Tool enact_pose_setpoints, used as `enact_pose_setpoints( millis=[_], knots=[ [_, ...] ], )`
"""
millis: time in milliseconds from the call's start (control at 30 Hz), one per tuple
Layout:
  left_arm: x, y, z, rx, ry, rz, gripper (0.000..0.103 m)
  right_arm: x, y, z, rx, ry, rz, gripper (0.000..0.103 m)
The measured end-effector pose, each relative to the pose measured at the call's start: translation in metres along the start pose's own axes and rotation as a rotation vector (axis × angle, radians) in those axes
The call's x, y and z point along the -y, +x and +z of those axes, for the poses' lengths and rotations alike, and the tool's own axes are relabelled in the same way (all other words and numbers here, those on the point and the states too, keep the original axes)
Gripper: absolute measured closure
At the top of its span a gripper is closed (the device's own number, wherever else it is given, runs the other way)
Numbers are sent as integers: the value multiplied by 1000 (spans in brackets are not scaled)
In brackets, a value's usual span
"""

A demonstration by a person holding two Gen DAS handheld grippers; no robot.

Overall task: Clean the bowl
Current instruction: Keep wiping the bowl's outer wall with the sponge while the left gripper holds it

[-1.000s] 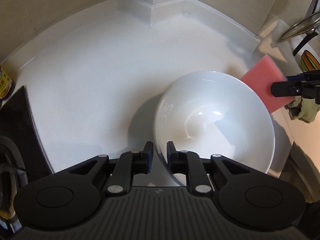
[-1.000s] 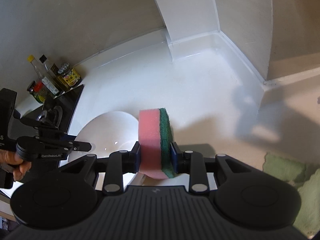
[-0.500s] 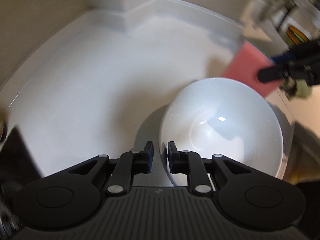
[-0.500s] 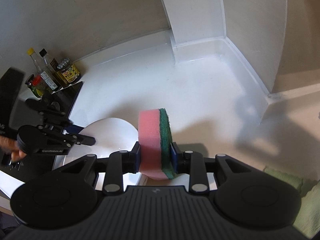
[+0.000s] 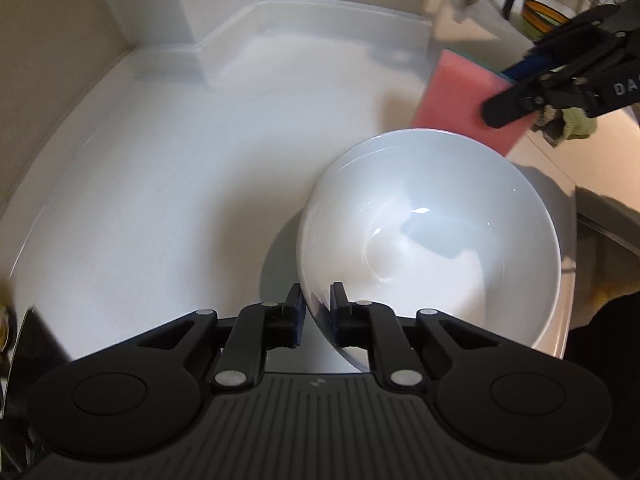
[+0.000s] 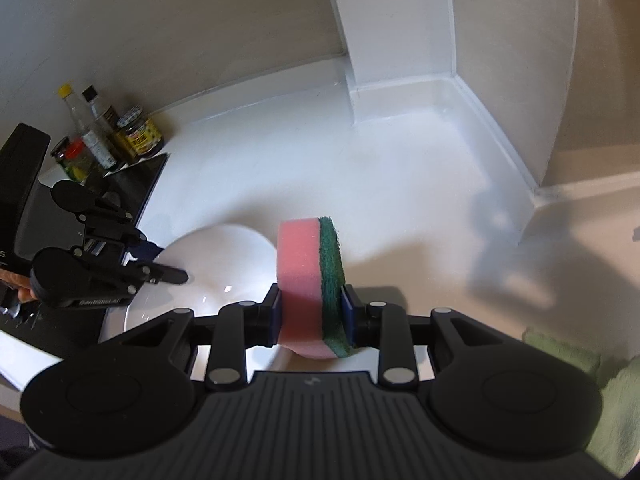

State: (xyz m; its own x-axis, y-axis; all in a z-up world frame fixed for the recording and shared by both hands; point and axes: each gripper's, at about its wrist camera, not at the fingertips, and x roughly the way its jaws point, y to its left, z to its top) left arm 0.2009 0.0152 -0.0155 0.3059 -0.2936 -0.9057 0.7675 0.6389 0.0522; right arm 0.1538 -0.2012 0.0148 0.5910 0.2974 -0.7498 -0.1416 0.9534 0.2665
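A white bowl (image 5: 432, 248) stands tilted on the white counter, with shadow under it. Its near rim lies between the jaws of my left gripper (image 5: 317, 312), which are closing, and both pads sit against the bowl wall. My right gripper (image 6: 312, 316) is shut on a pink sponge (image 6: 308, 280) with a green scouring side, held upright. In the left wrist view the sponge (image 5: 460, 96) hangs just beyond the bowl's far rim, apart from it, with the right gripper (image 5: 498, 94) on it. The right wrist view shows the bowl (image 6: 224, 264) and the left gripper (image 6: 170, 262) on its left rim.
Bottles and jars (image 6: 100, 136) stand at the back left beside a black cooktop (image 6: 132, 188). A green cloth (image 6: 600, 392) lies at the right. A white pillar (image 6: 400, 60) juts from the back wall. A metal sink edge (image 5: 608, 228) runs right of the bowl.
My left gripper has rolled with the bowl rim still between its jaws, so the counter corner has swung left in its view. The sponge stays gripped, still beyond the bowl's far rim.
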Motion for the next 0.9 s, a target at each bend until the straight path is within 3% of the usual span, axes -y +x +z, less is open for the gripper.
enact_pose_setpoints(
  millis=[100,167,267,400,600,700,900],
  knots=[
    [-3,-7,-5,16,-196,73,82,1,1,-1,7,14,10,77],
    [1,-13,-15,27,-339,122,83,1,0,-3,8,21,17,77],
    [16,-11,-27,16,-412,147,84,-1,-4,-8,3,24,22,77],
    [18,-2,-23,-2,-337,153,91,-3,-8,-11,-21,-16,29,77],
    [8,2,-8,-6,-107,65,90,4,-2,-1,-15,-16,29,77],
    [5,3,-2,-21,-103,69,90,-1,3,3,-7,-25,12,77],
    [9,1,-1,-27,-188,115,90,-4,5,3,-5,-39,3,77]
  ],
)
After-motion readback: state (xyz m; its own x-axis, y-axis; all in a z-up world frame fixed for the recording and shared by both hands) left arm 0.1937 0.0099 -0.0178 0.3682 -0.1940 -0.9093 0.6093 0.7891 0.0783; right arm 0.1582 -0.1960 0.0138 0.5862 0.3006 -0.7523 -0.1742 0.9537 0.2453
